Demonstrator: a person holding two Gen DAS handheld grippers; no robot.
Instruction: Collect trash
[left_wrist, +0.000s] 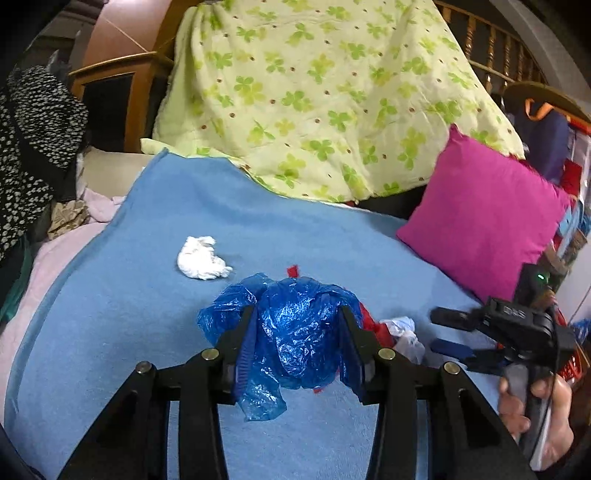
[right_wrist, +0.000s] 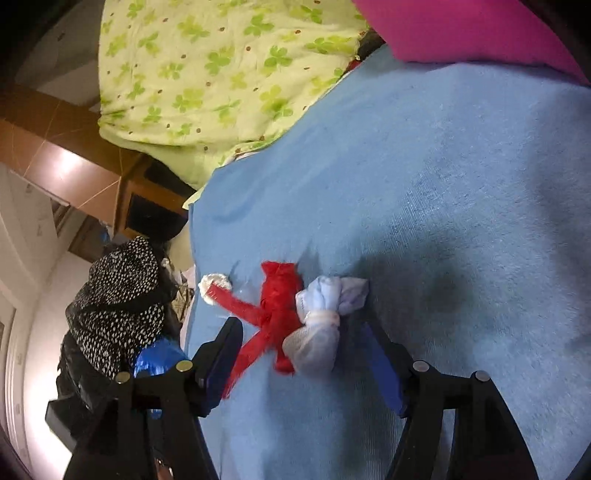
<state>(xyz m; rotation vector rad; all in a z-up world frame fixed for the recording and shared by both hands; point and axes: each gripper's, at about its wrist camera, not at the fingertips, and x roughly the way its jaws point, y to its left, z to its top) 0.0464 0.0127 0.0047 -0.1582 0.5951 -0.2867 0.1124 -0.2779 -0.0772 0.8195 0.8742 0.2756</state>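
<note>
The left tool (left_wrist: 297, 325) is clamped on a crumpled blue plastic bag (left_wrist: 295, 328); both pads press into the film, and loose folds spill out ahead of the fingers and hang below them. The bag is held above the light blue blanket (left_wrist: 147, 314) that covers the bed. The right tool (right_wrist: 306, 354) stands with its jaws apart around a red shredded-plastic scrap with trailing strips (right_wrist: 275, 314) and a knotted pale blue-white plastic bundle (right_wrist: 321, 325). Both lie on the blanket, touching each other, and neither pad presses on them.

Procedure for the step in hand, as judged:
1. Keep the left grip firm; thin film slips easily.
2. Centre the right tool over the red scrap and the bundle so that both pads meet the material, not the blanket.
3. Close fully before lifting; the trailing strips may snag.

View differences:
- The left wrist view shows a crumpled white tissue wad (left_wrist: 203, 258) lying apart on the blanket, a magenta square cushion (left_wrist: 484, 221), and a person's hand (left_wrist: 532, 417) on the right tool's handle.
- The right wrist view shows the knot of the bundle and the strips clearly; the tissue wad is only an edge behind a strip.
</note>
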